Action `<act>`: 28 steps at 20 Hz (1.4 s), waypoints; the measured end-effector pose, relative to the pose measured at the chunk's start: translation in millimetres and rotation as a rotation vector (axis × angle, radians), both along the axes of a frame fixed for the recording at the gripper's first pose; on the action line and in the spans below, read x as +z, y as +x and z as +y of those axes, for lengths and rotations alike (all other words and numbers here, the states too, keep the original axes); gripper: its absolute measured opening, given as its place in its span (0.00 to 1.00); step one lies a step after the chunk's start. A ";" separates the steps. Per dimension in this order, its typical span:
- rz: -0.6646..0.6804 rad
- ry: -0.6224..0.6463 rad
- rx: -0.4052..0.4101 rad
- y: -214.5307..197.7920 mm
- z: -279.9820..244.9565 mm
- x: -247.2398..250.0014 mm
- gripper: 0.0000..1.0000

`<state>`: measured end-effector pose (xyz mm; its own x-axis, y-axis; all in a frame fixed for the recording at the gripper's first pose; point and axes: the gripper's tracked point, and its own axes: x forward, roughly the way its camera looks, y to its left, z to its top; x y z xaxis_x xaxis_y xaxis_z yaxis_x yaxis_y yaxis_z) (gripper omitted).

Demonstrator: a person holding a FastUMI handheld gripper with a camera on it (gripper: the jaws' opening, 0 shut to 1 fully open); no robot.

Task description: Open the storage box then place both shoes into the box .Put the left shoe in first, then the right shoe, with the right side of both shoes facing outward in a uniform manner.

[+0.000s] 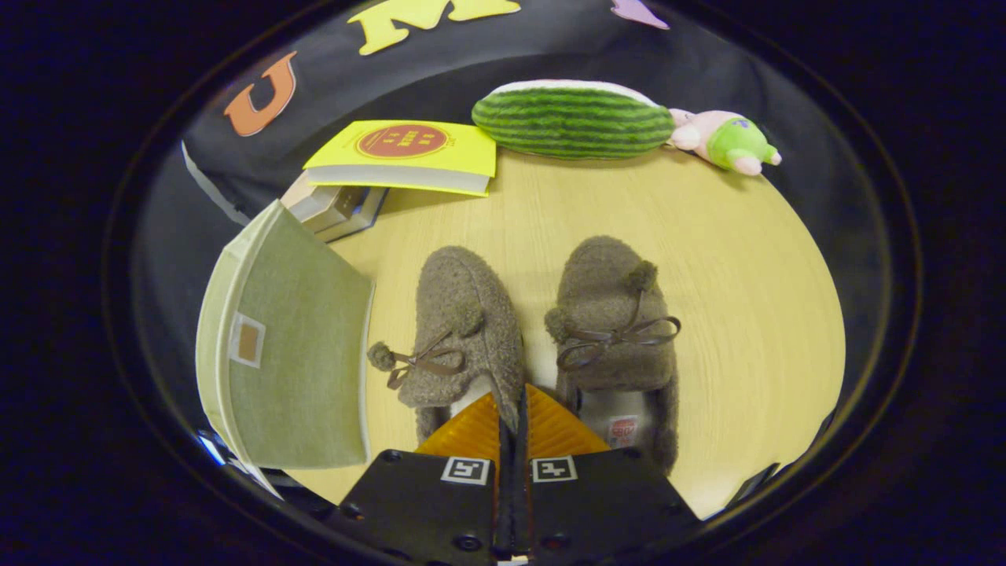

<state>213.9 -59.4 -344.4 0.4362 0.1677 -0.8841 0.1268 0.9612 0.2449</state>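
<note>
Pinching the left shoe's inner collar with claw pressed together; lifting straight, clearing right shoe, swinging toward box, right side outward.

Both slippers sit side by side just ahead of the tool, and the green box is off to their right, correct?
Not quite. The gripper view shows the green box to the left of the slippers, not the right. Both slippers do sit side by side just ahead of the tool, whose fingers are together.
</note>
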 end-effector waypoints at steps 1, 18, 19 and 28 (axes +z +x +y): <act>-0.013 0.030 -0.020 -0.9 0.5 8.0 0.06; -0.210 0.138 -0.032 0.0 99.5 198.5 0.06; -0.207 0.136 -0.033 -0.5 109.4 199.2 0.06; -0.174 0.167 -0.026 15.9 223.3 166.1 0.06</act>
